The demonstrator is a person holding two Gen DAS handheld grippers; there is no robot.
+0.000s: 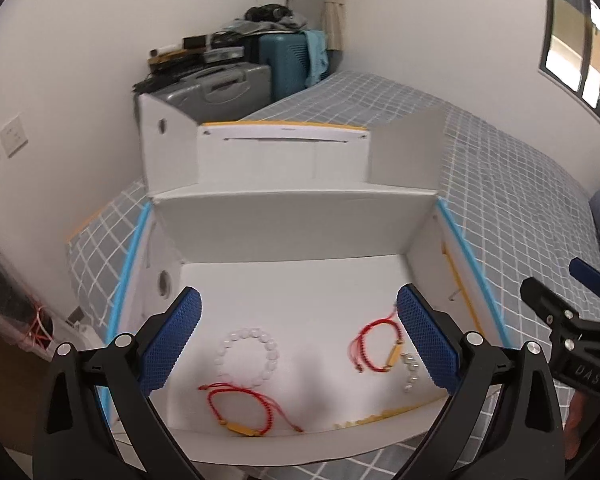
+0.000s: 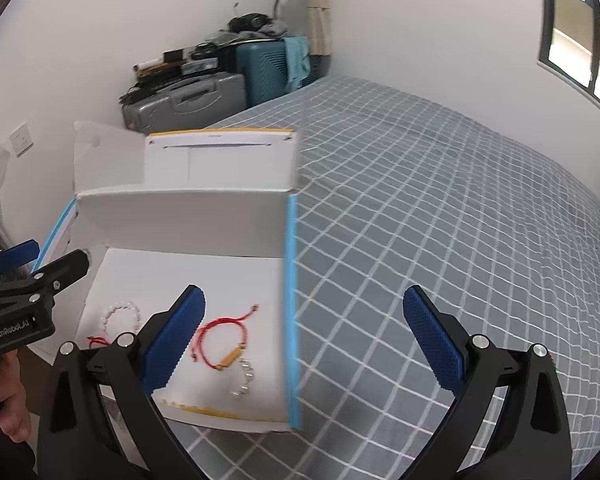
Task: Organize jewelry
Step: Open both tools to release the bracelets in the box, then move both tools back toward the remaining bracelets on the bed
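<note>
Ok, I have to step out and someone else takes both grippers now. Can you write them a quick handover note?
Left gripper: open, nothing between its fingers.
Right gripper: open, empty, over the box's right edge and the bedspread.
In the white box on the bed: white bead bracelet, two red cord bracelets, a small silver bead piece, a yellow chain along the front wall.
Done: all visible jewelry lies in the box.
Left: possibly tidying pieces apart and closing the lid.
</note>
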